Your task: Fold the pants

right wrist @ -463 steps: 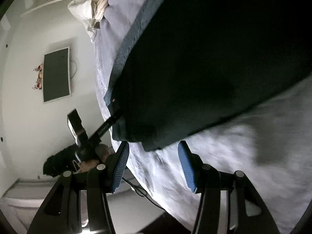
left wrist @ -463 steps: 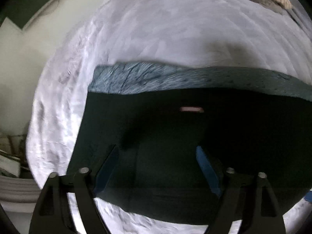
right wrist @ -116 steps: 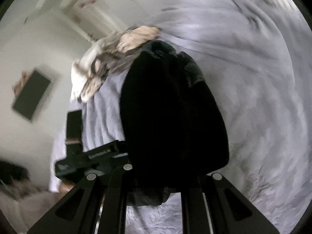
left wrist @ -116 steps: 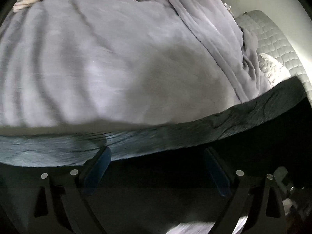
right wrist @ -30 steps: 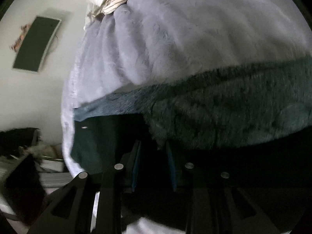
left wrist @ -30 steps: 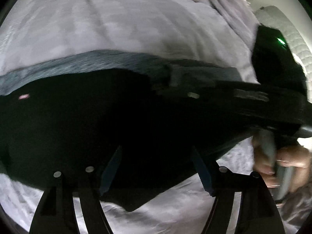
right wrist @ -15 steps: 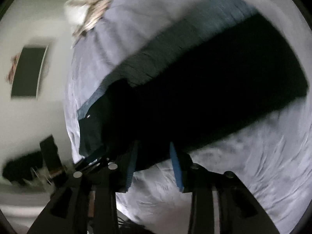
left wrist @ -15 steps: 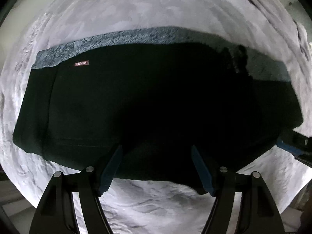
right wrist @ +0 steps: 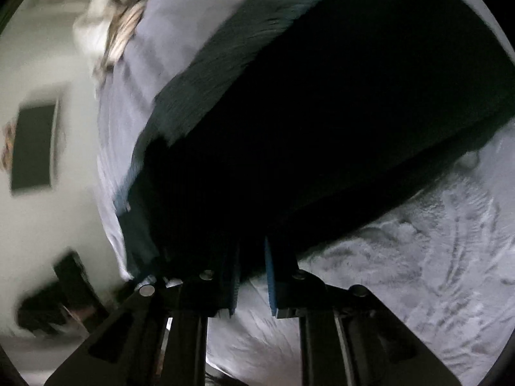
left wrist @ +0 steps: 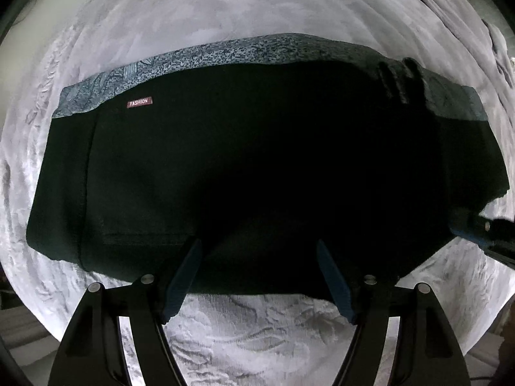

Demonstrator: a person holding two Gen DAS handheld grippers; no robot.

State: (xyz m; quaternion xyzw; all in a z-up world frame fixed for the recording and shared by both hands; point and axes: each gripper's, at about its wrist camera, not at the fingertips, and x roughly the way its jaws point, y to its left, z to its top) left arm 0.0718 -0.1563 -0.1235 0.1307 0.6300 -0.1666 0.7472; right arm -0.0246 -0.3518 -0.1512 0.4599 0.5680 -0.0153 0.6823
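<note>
Black pants [left wrist: 257, 160] lie folded into a wide band on the grey plush blanket [left wrist: 257, 6]. A grey-blue fleece lining [left wrist: 225, 54] shows along their far edge, and a small "FASHION" label [left wrist: 139, 103] sits near the left end. My left gripper [left wrist: 257, 251] hangs open over the pants' near edge, holding nothing. At the pants' right end, my right gripper [right wrist: 252, 276] has its jaws closing, with the edge of the pants [right wrist: 322, 128] between the blue pads. One of its pads [left wrist: 473, 234] shows in the left wrist view.
Striped, crumpled bedding [right wrist: 119, 32] is heaped at the far end of the bed. A dark screen [right wrist: 32, 148] hangs on the pale wall beyond the bed's side. Dark, blurred things [right wrist: 64, 289] stand beside the bed. Bare blanket [right wrist: 418, 273] lies in front of the pants.
The right gripper has drawn away from over the pants to their right end, and its jaws have narrowed. The left wrist view now takes in the whole folded pants.
</note>
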